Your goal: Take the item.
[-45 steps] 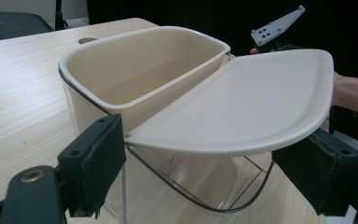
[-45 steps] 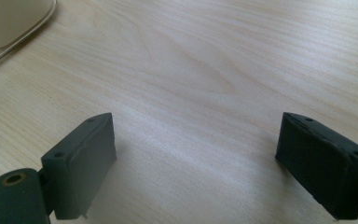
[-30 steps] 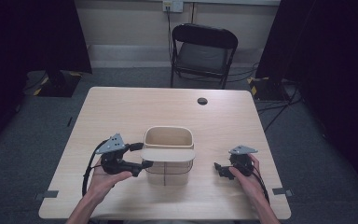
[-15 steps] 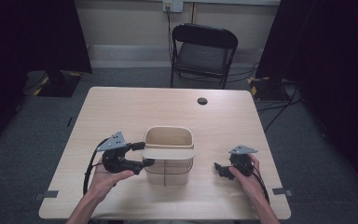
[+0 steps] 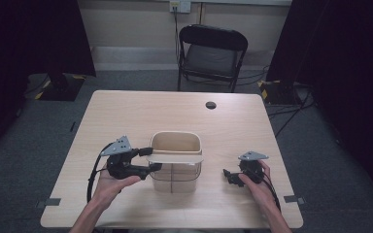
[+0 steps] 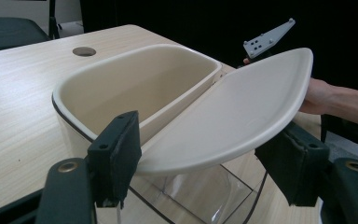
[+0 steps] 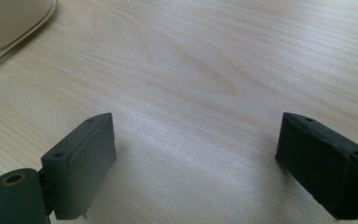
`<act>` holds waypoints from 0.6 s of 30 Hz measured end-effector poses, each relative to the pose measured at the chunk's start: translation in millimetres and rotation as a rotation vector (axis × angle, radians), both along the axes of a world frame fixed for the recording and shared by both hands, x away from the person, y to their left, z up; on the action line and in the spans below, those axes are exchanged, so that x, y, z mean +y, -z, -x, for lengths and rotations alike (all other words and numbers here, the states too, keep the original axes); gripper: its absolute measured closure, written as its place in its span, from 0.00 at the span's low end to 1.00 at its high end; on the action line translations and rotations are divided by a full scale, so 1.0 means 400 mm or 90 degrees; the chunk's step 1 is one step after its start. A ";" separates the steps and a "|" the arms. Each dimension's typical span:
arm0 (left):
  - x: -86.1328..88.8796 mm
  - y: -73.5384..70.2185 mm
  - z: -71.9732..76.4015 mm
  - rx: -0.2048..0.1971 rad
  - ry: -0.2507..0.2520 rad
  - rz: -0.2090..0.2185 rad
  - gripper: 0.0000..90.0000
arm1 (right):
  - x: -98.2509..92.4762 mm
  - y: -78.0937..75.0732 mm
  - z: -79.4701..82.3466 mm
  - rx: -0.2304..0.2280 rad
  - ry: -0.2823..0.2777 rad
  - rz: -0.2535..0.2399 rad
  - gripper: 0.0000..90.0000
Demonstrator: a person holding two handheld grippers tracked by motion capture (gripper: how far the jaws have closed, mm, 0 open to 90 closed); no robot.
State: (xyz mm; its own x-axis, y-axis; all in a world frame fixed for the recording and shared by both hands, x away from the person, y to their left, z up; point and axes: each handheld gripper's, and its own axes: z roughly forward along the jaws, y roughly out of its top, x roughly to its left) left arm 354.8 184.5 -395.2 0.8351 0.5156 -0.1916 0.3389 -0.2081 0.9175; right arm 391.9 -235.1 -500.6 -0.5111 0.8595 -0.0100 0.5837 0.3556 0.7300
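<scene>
Near the front edge of the table (image 5: pixel 126 111), at its middle, a cream bin (image 5: pixel 176 145) is seen with its flap lid (image 6: pixel 233 116) lying flat. The lid's long side runs across from left to right. The left gripper (image 5: pixel 151 158) is placed at the lid's left end, much nearer than the right gripper (image 5: pixel 227 175). Its jaws have just been closing around the lid's edge, but the pads (image 6: pixel 116 154) are not yet pressed on it. The right gripper's jaws are held wide apart over bare wood.
</scene>
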 end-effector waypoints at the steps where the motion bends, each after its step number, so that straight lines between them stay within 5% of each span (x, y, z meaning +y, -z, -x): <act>1: -0.001 0.000 0.000 0.001 0.000 0.000 0.35 | 0.000 0.000 0.000 0.000 0.000 0.000 0.12; 18: -0.010 -0.019 -0.006 0.005 0.008 0.004 0.43 | 0.000 0.000 0.000 0.001 -0.001 -0.001 0.12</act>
State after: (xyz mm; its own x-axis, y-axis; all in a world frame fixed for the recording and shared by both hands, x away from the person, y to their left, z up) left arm 357.1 180.7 -387.6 0.8402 0.5033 -0.2017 0.3441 -0.2074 0.9158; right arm 391.9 -235.2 -500.5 -0.5119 0.8590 -0.0088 0.5840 0.3556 0.7297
